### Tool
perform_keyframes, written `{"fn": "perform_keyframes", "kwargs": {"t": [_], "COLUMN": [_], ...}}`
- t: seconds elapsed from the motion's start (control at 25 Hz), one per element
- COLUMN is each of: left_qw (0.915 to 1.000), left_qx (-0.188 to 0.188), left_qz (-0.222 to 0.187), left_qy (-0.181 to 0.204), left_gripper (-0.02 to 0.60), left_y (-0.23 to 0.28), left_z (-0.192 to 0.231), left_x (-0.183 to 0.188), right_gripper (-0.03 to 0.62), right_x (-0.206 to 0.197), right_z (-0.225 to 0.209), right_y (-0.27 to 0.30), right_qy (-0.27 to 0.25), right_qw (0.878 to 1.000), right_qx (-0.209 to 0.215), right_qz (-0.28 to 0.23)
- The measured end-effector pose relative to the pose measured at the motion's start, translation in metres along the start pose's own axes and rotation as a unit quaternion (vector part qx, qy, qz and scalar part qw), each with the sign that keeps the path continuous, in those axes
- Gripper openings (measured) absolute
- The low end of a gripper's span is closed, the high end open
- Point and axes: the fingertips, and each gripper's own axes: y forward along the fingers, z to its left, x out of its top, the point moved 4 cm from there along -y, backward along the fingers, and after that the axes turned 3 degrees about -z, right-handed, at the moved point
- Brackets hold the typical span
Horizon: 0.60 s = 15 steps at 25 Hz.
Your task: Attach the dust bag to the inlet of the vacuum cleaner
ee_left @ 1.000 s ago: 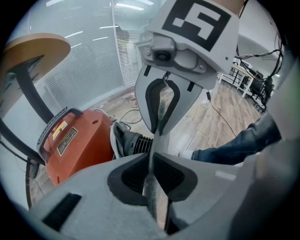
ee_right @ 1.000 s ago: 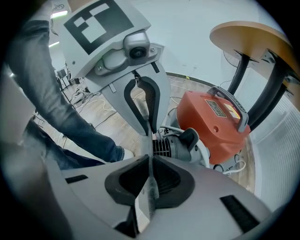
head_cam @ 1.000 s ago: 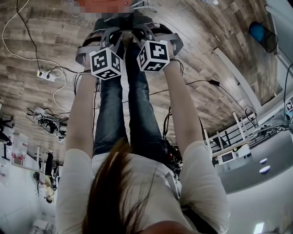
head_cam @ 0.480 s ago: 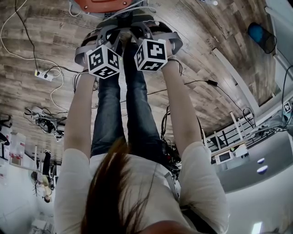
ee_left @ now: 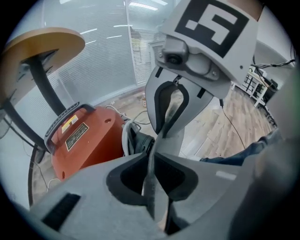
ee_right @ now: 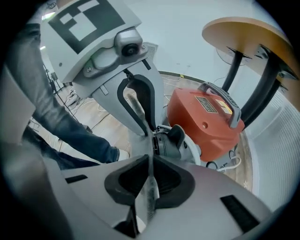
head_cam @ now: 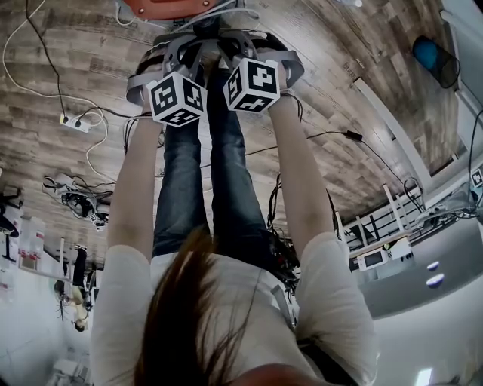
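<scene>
Head view first: my arms reach out over my jeans toward the wooden floor (head_cam: pixel 355 98), the left cube (head_cam: pixel 175 99) beside the right cube (head_cam: pixel 260 84). Only an orange sliver of the vacuum cleaner (head_cam: pixel 166 6) peeks in at the top edge. Jaws and bag don't show from up here.

The gripper views fill that in. My left gripper (ee_left: pixel 152 159) has a thin grey edge of the dust bag (ee_left: pixel 153 197) running through the seam between its pads. Those jaws have just been easing apart a touch, yet the pads press on the sheet. My right gripper (ee_right: pixel 150 159) faces it, jaws nearly together, pinching another edge of the same bag.

So the bag hangs between the two grippers, just in front of the black inlet (ee_right: pixel 171 140) on the vacuum's orange body. Whether it touches the inlet, I can't tell.

The right gripper view looks onto the grey carry handle (ee_right: pixel 224 101) from above, while the left gripper view gives the label (ee_left: pixel 76 136) on the side. A round wooden table (ee_right: pixel 243 33) stands over the vacuum in both.
</scene>
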Motion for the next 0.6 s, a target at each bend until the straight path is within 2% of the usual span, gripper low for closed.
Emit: {"fn": "perform_keyframes", "kwargs": {"t": [0.16, 0.28, 0.44, 0.6], "left_qw": [0.999, 0.9989, 1.0, 0.9992], "left_qx": [0.015, 0.016, -0.004, -0.024], "left_qz": [-0.006, -0.007, 0.001, 0.007], "left_qy": [-0.042, -0.044, -0.009, 0.029], "left_gripper": [0.057, 0.057, 0.057, 0.058], "left_y": [-0.0019, -0.0018, 0.0016, 0.0041], "left_z": [0.0006, 0.0016, 0.0048, 0.0069], "left_x": [-0.0071, -0.0077, -0.0043, 0.0016], "right_gripper": [0.037, 0.037, 0.038, 0.041], "right_x": [0.0065, 0.0081, 0.0041, -0.0006], "right_z": [-0.0042, -0.0059, -0.0047, -0.0018], "right_y": [0.0032, 0.0027, 0.0009, -0.0009], "right_qy": [-0.058, -0.067, -0.004, 0.056], "right_qw": [0.998, 0.997, 1.0, 0.997], "right_qx": [0.026, 0.025, -0.01, -0.045], "right_qz": [0.01, 0.008, -0.014, -0.027]}}
